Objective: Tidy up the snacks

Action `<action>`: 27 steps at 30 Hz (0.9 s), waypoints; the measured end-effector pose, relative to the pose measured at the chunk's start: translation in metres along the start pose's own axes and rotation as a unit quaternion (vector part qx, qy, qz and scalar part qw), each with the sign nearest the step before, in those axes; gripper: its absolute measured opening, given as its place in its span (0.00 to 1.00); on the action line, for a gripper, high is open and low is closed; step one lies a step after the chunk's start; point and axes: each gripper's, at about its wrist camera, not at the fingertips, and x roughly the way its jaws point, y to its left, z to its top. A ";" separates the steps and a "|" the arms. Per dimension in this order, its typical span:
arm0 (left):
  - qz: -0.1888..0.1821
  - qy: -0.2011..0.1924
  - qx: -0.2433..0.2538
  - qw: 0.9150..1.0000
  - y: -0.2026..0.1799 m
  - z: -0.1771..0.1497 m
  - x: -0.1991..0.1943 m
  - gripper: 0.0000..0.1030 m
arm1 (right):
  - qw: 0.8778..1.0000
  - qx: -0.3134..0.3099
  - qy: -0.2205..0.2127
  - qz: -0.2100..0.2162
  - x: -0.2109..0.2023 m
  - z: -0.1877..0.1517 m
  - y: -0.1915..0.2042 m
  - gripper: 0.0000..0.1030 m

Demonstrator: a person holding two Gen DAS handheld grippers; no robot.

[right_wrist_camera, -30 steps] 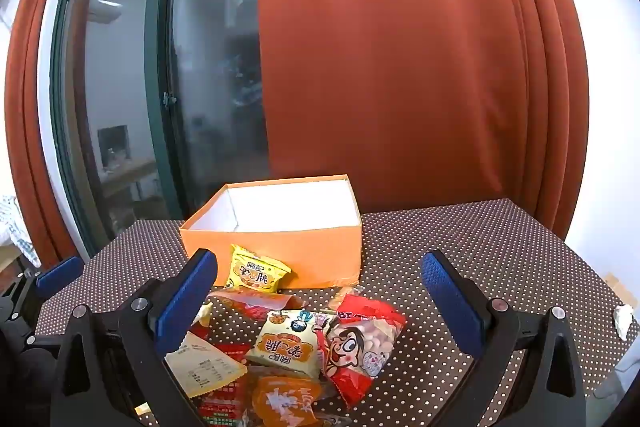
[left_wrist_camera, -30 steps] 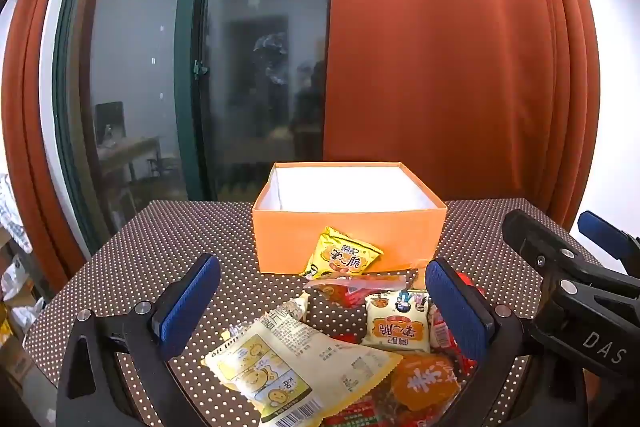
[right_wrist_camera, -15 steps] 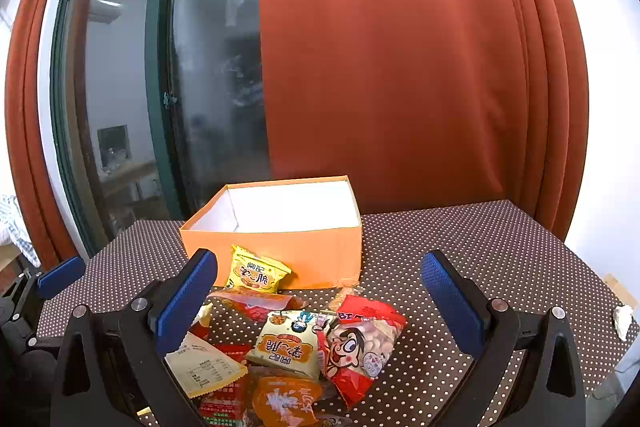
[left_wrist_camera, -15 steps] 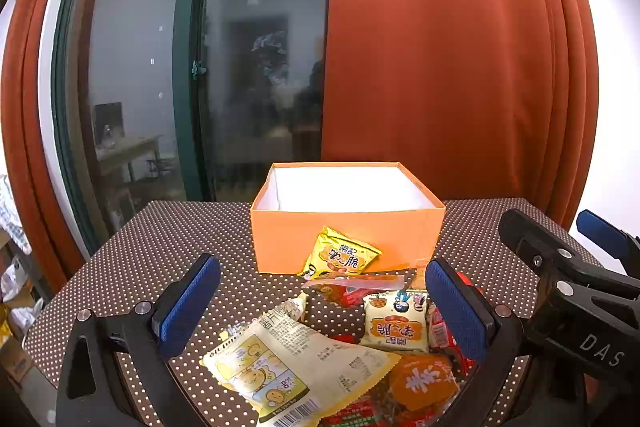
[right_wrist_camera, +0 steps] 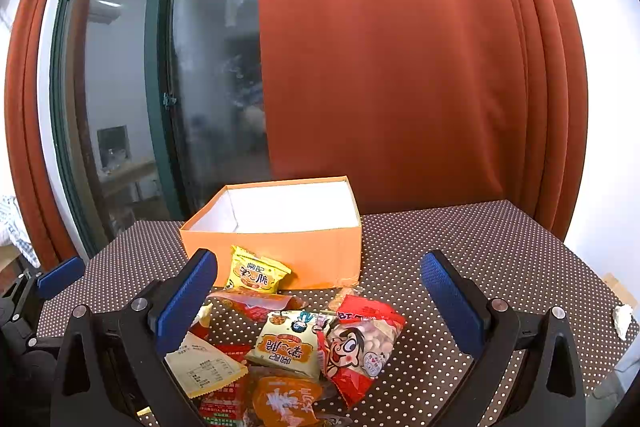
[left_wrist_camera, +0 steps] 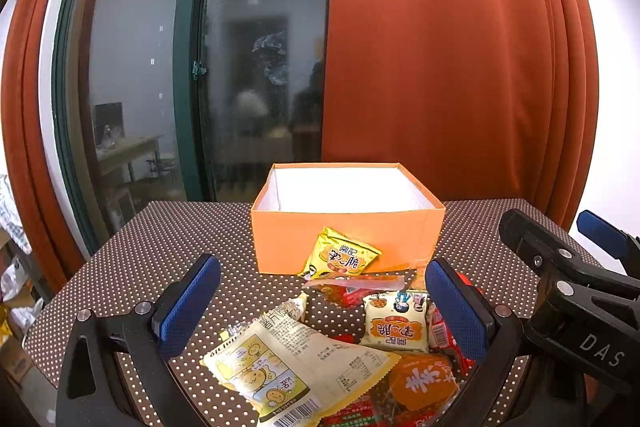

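An open orange box with a white inside stands on the dotted table. A pile of snack packets lies in front of it: a yellow packet leaning on the box, a large pale yellow bag, a small cream packet, a red cartoon bag and an orange packet. My left gripper is open and empty above the pile. My right gripper is open and empty above the pile, and shows in the left wrist view.
The brown dotted tablecloth covers the table, whose left and right edges are near. Orange curtains and a dark glass door stand behind. A crumpled white scrap lies beyond the right table edge.
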 end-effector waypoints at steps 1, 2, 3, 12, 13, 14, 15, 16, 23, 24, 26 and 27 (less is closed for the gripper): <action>0.001 0.000 0.000 1.000 0.000 0.000 0.000 1.00 | 1.000 0.000 0.000 0.000 0.000 0.000 0.000 1.00; 0.001 0.000 0.000 1.000 0.000 0.000 0.000 1.00 | 1.000 0.000 0.000 0.000 0.000 0.000 0.000 1.00; 0.000 0.000 0.000 1.000 0.000 0.000 0.000 1.00 | 1.000 0.000 0.000 0.000 0.000 0.000 0.000 1.00; 0.000 0.004 0.001 1.000 -0.001 -0.002 0.003 1.00 | 1.000 0.000 0.001 0.000 0.000 -0.001 0.000 1.00; 0.000 0.005 0.001 1.000 0.001 -0.004 0.006 1.00 | 1.000 0.001 0.002 0.000 0.001 -0.001 0.001 1.00; 0.001 0.008 0.001 1.000 0.001 -0.005 0.008 1.00 | 1.000 0.000 0.003 0.001 0.002 -0.001 0.001 1.00; 0.000 0.010 0.000 1.000 0.002 -0.006 0.010 1.00 | 1.000 0.000 0.005 0.001 0.002 -0.002 0.002 1.00; 0.000 0.012 0.000 1.000 0.002 -0.007 0.011 1.00 | 1.000 0.001 0.007 0.001 0.003 -0.003 0.003 1.00; 0.000 0.032 -0.003 0.999 0.008 -0.017 0.025 1.00 | 1.000 0.000 0.031 0.006 0.018 -0.013 0.010 1.00; 0.000 0.021 -0.003 1.000 0.009 -0.020 0.027 1.00 | 0.999 -0.001 0.035 0.007 0.020 -0.015 0.011 1.00; 0.002 0.018 -0.001 1.000 0.010 -0.026 0.033 0.99 | 0.999 -0.004 0.043 0.009 0.025 -0.019 0.013 1.00; 0.003 0.023 0.000 1.000 0.011 -0.029 0.037 0.99 | 0.999 -0.005 0.048 0.010 0.028 -0.022 0.015 1.00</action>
